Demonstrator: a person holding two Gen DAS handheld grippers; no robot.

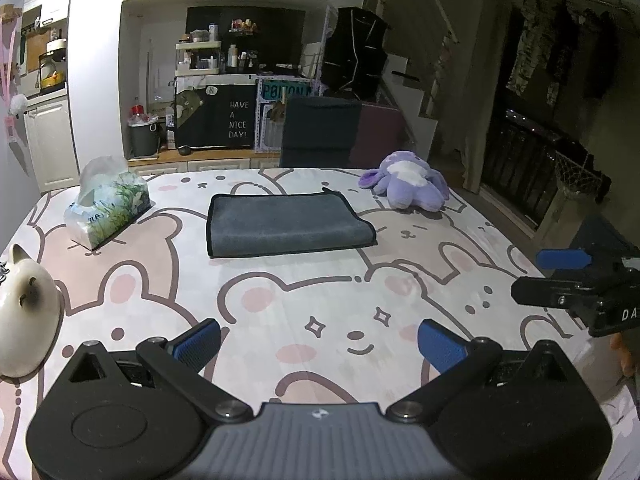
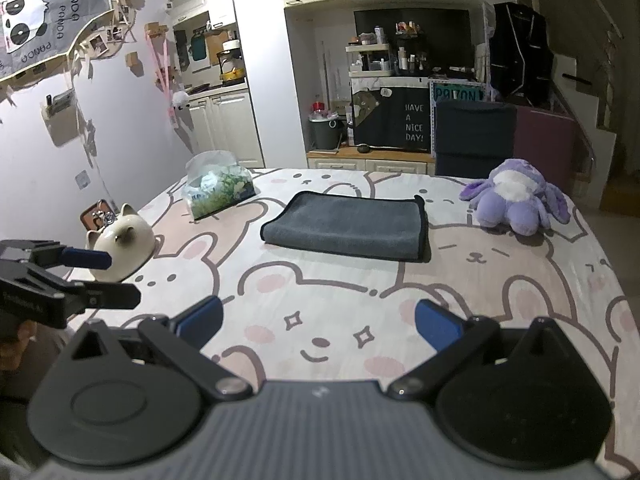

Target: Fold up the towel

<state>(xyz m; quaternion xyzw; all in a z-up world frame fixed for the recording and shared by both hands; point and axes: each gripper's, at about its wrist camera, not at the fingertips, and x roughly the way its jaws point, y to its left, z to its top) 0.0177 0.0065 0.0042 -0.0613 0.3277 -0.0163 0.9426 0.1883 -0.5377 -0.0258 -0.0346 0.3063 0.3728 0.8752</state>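
A grey towel (image 1: 286, 224) with a dark border lies folded flat into a rectangle on the bunny-print table cover (image 1: 320, 312); it also shows in the right wrist view (image 2: 348, 226). My left gripper (image 1: 318, 344) is open and empty, held back near the table's front, well short of the towel. My right gripper (image 2: 318, 326) is open and empty too, equally far from the towel. Each gripper shows at the edge of the other's view: the right one (image 1: 568, 276) and the left one (image 2: 80, 276).
A tissue pack (image 1: 108, 204) stands left of the towel. A cream cat-shaped ceramic pot (image 1: 24, 316) sits at the near left. A purple plush toy (image 1: 408, 180) lies right of the towel. A dark chair back (image 1: 320, 132) stands behind the table's far edge.
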